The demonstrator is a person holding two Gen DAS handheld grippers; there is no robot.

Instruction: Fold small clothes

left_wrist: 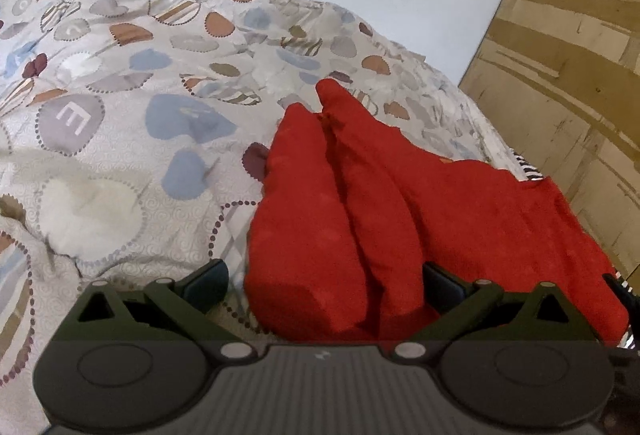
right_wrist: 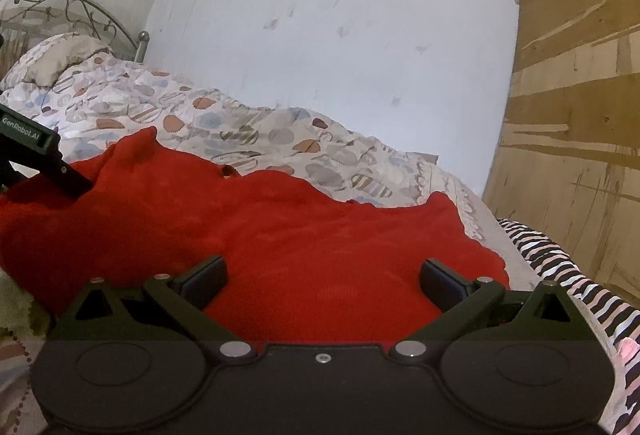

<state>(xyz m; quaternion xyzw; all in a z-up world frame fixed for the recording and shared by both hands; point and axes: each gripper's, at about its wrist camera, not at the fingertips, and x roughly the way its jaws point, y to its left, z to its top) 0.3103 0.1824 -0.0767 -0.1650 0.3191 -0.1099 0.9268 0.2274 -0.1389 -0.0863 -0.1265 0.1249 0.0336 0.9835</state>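
your left gripper (left_wrist: 324, 281): fingers apart, red garment (left_wrist: 360, 203) bunched between | your right gripper (right_wrist: 323, 275): fingers apart over it | striped cloth (right_wrist: 560, 259) at 3 o'clock

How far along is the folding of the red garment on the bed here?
Early. Done: the red garment lies on the patterned bedspread, bunched into long ridges in the left view, with no neat fold visible. In hand: nothing gripped; the left hand-held gripper and right hand-held gripper are both open over the cloth. Left: smoothing it and making every fold.
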